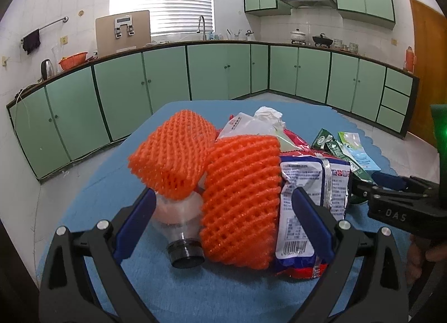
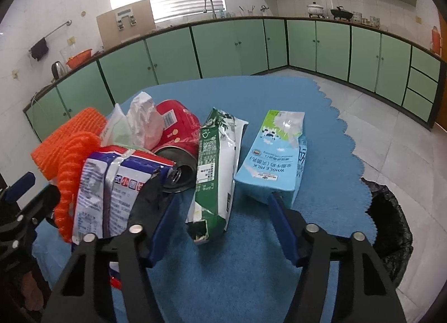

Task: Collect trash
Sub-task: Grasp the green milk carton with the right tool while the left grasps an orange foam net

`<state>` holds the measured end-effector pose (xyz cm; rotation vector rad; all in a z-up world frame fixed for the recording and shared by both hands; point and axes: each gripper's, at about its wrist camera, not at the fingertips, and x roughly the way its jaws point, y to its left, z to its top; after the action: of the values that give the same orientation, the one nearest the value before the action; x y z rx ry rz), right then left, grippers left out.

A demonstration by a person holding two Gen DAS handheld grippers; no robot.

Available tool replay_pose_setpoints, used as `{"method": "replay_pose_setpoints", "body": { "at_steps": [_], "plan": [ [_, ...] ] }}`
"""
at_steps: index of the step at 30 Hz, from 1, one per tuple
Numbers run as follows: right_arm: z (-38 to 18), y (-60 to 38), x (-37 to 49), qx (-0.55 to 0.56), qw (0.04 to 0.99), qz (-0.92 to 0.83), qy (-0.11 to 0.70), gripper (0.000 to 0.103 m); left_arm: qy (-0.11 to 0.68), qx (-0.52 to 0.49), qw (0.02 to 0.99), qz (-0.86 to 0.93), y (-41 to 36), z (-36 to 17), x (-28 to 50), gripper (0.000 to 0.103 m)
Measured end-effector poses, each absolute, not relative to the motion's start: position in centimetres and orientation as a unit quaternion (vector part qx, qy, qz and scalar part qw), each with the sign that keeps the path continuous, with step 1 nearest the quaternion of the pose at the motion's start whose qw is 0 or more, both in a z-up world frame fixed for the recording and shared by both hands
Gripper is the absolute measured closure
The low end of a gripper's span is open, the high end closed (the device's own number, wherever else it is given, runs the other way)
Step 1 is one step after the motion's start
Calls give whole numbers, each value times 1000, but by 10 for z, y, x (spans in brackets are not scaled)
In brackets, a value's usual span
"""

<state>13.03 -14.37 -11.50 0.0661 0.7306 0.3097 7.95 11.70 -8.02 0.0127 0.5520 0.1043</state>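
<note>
A pile of trash lies on the blue cloth [image 2: 223,272]. My left gripper [image 1: 223,205] stands open around two orange foam nets [image 1: 243,205], a clear bottle with a black cap [image 1: 183,228] and a blue-and-white snack packet [image 1: 310,200]. My right gripper [image 2: 222,208] is open, with a flattened green carton [image 2: 215,161] between its fingers and a gap on each side. A light blue milk carton [image 2: 273,161] lies just beyond its right fingertip. A red can [image 2: 178,138] and crumpled tissue [image 2: 145,116] lie behind the packet.
A bin lined with a black bag [image 2: 388,225] stands on the floor past the cloth's right edge. Green kitchen cabinets [image 1: 218,71] line the far walls. The two grippers are close, side by side, at the near edge of the pile.
</note>
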Motion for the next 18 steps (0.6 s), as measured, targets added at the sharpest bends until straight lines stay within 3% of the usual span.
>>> {"method": "replay_pose_setpoints", "body": {
  "at_steps": [3, 5, 7, 18],
  "plan": [
    [-117, -142, 135, 35, 919, 154, 362, 51, 272, 1, 961, 49, 118, -79, 82, 8],
    [-118, -141, 137, 40, 915, 161, 368, 69, 271, 1, 961, 47, 117, -80, 82, 8],
    [-119, -141, 139, 45, 910, 169, 376, 80, 271, 1, 961, 44, 116, -80, 82, 8],
    [-97, -149, 124, 32, 917, 191, 349, 82, 268, 0, 963, 8, 93, -81, 78, 9]
  ]
}}
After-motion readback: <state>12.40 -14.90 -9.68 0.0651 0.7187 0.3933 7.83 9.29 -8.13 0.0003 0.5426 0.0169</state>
